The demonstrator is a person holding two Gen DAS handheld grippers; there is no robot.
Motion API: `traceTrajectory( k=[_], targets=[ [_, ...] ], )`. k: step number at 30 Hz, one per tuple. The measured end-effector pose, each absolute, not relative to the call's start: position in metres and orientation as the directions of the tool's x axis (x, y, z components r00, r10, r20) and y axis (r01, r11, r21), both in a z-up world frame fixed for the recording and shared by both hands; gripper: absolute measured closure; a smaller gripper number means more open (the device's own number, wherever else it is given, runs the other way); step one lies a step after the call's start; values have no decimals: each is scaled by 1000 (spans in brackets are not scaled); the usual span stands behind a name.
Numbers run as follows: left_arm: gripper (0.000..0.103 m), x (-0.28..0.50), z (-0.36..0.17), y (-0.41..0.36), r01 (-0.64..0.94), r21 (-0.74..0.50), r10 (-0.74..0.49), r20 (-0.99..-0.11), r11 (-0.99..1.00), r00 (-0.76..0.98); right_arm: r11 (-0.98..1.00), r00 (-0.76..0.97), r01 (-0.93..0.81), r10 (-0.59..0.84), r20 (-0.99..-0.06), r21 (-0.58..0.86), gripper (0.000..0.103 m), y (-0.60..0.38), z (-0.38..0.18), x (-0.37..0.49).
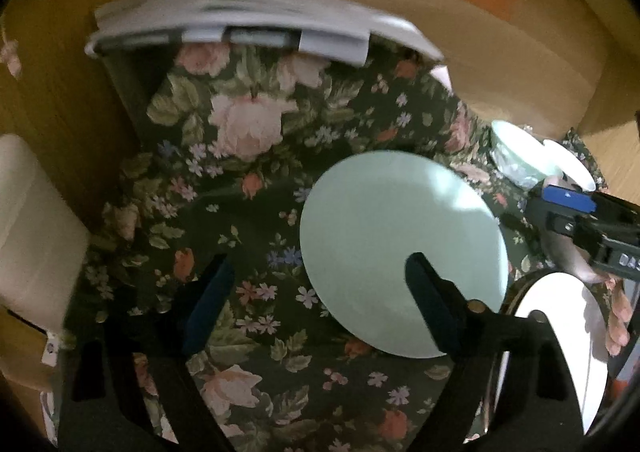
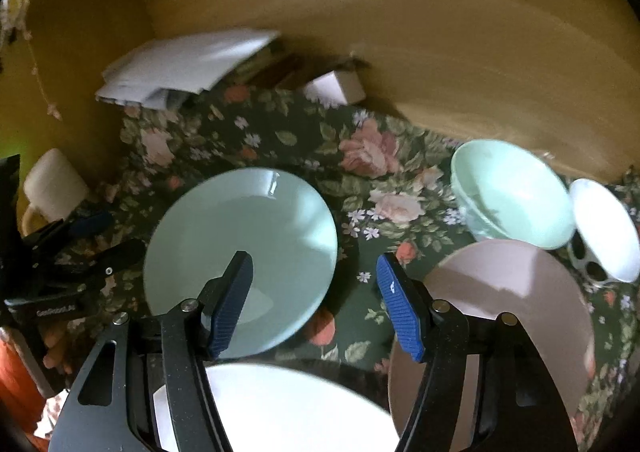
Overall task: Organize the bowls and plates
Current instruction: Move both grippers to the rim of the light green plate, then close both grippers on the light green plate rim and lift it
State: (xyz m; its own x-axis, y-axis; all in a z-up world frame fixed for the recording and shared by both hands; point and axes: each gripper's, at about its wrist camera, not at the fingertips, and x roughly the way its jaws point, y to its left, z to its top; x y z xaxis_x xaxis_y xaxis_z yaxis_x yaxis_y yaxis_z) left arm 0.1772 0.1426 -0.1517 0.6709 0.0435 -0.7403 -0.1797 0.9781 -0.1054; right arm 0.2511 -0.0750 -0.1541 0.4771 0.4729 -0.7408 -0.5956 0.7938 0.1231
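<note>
Right wrist view, right hand-held gripper (image 2: 316,304) angled downward, gaping above green plate (image 2: 256,236).

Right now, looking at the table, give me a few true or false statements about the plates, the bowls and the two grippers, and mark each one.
1. The pale green plate lies flat on the floral tablecloth. True.
2. The right gripper is clamped on a bowl. False: its jaws stand open with nothing between them.
3. The green bowl sits beside a smaller white bowl. True.
4. The plates are already stacked in one pile. False: the green plate, the white plate and the pinkish plate lie separately.
5. The left gripper holds the green plate. False: it is open.
</note>
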Motion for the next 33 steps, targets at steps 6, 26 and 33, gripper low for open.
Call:
traceTrajectory(
  k=[6,26,33],
  targets=[
    [44,187,-167,150,-170,-127,7,-781,977,625,789,394,-596,448,-802,148,64,-62,-174,275],
    [74,190,-184,149,-100,-176,-84,-804,979,588,833,362,-550,300,-883,58,76,-25,-182,296],
    [79,190,-185,152,-88,-213,-121,-798,973,590,842,349,-533,309,-885,84,74,-20,-185,300]
  ],
)
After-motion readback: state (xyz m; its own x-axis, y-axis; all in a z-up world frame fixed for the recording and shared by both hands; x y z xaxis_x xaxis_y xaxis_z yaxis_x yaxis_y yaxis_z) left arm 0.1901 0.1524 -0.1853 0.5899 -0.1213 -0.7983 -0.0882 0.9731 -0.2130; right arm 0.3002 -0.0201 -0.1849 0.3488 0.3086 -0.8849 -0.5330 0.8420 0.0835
